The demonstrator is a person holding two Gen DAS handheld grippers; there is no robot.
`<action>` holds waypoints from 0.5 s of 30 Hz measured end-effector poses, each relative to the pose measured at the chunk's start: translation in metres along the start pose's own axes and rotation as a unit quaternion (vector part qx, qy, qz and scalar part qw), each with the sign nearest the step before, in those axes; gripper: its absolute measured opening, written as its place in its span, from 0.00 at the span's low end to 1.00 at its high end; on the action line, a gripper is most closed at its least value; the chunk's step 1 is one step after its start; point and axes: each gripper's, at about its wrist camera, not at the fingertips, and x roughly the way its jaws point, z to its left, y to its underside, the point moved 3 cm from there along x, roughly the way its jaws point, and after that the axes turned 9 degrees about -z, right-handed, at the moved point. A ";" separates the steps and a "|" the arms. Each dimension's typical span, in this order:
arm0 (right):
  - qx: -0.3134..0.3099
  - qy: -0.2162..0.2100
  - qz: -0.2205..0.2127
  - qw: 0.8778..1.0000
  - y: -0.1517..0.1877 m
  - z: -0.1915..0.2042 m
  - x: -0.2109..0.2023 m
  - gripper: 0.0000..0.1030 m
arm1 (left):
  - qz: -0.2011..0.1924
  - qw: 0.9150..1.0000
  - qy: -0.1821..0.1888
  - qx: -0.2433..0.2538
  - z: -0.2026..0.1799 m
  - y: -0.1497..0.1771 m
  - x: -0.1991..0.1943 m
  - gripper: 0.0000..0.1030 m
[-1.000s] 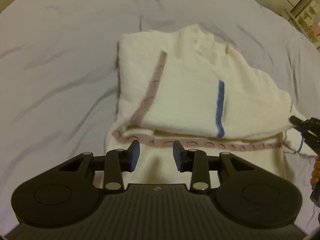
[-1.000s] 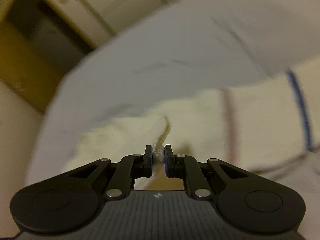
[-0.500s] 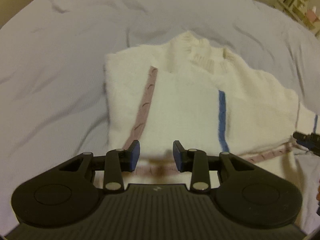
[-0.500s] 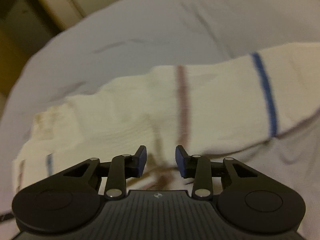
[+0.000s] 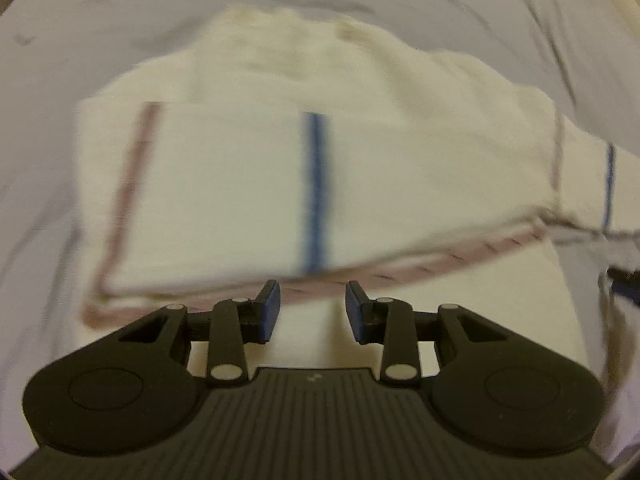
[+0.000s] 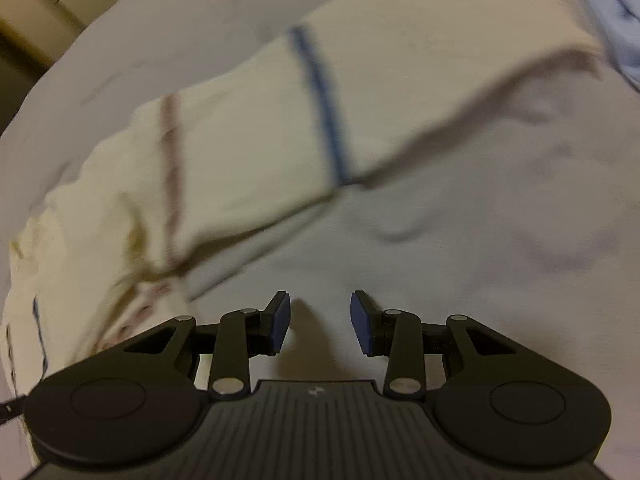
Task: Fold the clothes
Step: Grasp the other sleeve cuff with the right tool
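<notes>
A cream knitted sweater (image 5: 240, 184) with a blue stripe (image 5: 316, 192) and dull pink edging lies partly folded on a pale sheet. In the left wrist view my left gripper (image 5: 313, 300) stands open just before the sweater's near folded edge, nothing between its fingers. The same sweater (image 6: 248, 148) fills the upper left of the right wrist view, a folded sleeve running up to the right. My right gripper (image 6: 320, 312) is open over bare sheet, below and apart from the sweater. Both views are blurred by motion.
The pale lilac bed sheet (image 6: 500, 248) lies wrinkled all around the sweater. A beige wall or furniture edge (image 6: 24, 8) shows at the upper left of the right wrist view. The other gripper's dark tip (image 5: 624, 280) peeks in at the right edge.
My right gripper let go of the sweater's edge, opened and drew back over the sheet. My left gripper stayed open and moved closer to the folded sweater.
</notes>
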 end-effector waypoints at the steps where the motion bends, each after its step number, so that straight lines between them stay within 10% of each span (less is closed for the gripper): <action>1: 0.010 0.003 -0.013 1.000 -0.007 -0.013 -0.006 0.38 | 0.005 1.000 0.005 0.006 -0.013 0.000 0.001 0.30; 7: 0.128 -0.009 -0.095 0.987 -0.058 -0.114 -0.028 0.38 | 0.000 0.999 0.036 0.033 -0.077 -0.010 -0.002 0.32; 15: 0.310 -0.082 -0.189 0.928 -0.097 -0.202 -0.014 0.41 | -0.008 0.999 0.024 0.047 -0.104 -0.014 -0.011 0.36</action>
